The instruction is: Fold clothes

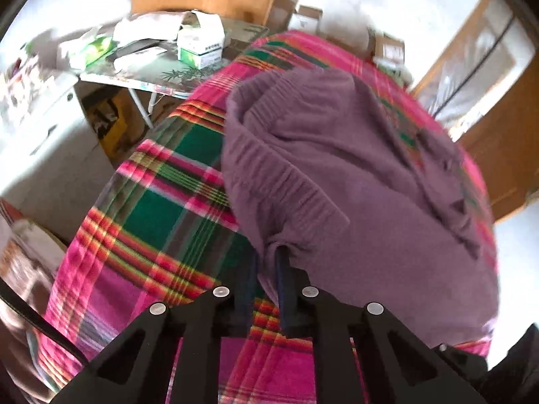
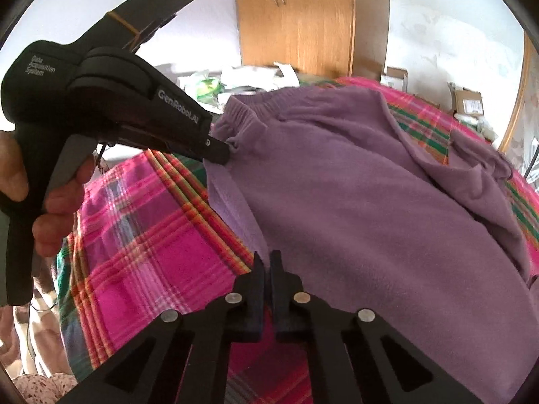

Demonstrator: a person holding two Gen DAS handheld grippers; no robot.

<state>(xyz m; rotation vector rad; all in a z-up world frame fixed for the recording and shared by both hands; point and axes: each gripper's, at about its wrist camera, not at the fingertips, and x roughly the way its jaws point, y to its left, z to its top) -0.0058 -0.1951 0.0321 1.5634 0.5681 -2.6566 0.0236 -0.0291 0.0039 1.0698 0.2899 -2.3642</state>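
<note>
left hand-held gripper pinching purple sweater hem | right hand-held gripper clamped on its near edge | plaid bed

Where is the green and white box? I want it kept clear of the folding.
In the left wrist view, the green and white box sits upper left on a cluttered table, beyond the plaid blanket.

A sweater lies spread on a blanket covering the bed. Behind the bed stands a cluttered worktop with a box on it, and a wardrobe behind that. The left tool meets the sweater's left edge, the right tool its near edge.
</note>
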